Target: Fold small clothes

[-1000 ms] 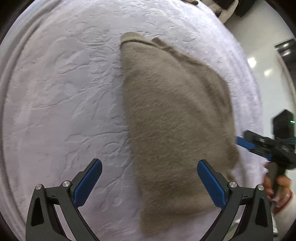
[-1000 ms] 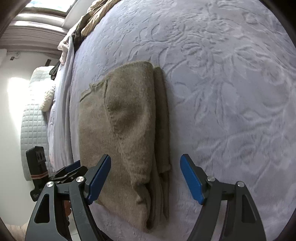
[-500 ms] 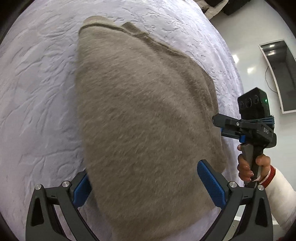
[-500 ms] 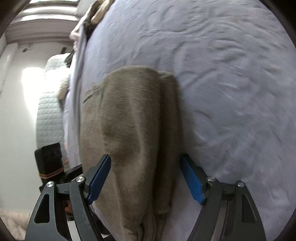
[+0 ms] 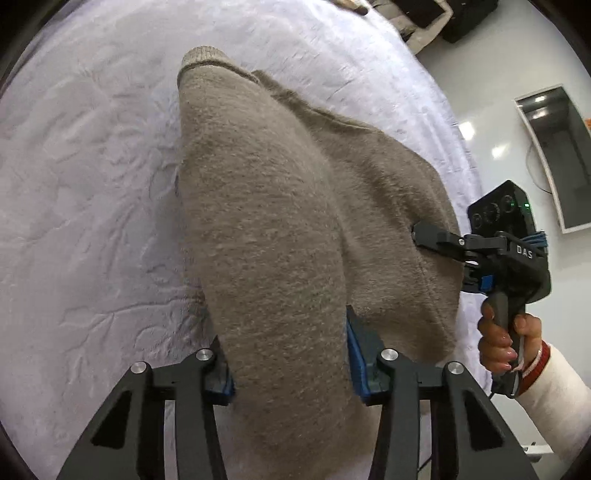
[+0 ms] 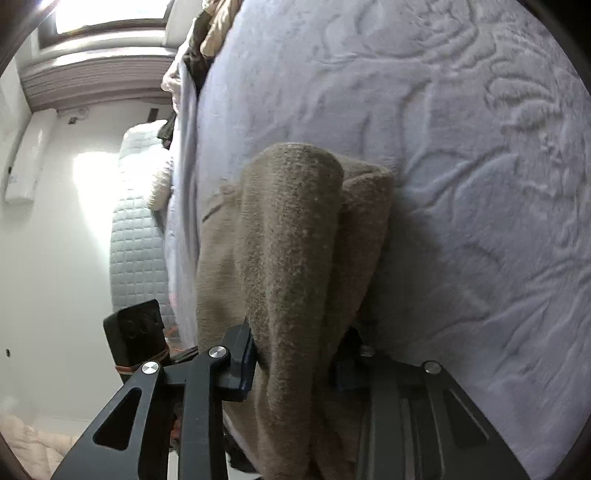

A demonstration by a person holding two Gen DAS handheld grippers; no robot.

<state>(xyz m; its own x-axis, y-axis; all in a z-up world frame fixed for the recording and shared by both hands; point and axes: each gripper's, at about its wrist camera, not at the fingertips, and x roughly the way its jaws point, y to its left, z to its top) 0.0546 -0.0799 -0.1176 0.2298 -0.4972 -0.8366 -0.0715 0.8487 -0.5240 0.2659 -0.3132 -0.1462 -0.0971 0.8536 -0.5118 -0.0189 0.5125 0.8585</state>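
My left gripper (image 5: 291, 354) has just been closing and now pinches a thick fold of the taupe knit sweater (image 5: 295, 221), the blue pads (image 5: 356, 354) pressed into the wool on both sides. My right gripper (image 6: 295, 354) has likewise just been closing, and from its own camera I see its jaws clamped on the bunched near edge of the same sweater, fabric spilling down between the black fingers. From the left wrist I can also see that right gripper (image 5: 424, 236) from outside, its tip buried in the sweater's side hem, with the person's hand (image 5: 506, 339) wrapped around the grip and a white sleeve (image 5: 546, 398) with a red cuff behind it. The only writing I can read is "DAS" in white letters on the black housing (image 5: 524, 254) of that gripper; a green light glows on the camera block above it. The sweater lies folded lengthwise on the pale lavender embossed bedspread (image 5: 92, 166), its ribbed end at the far side. Beyond the bed edge I see a quilted white mattress (image 6: 136, 229) and a heap of clothes (image 6: 210, 33).
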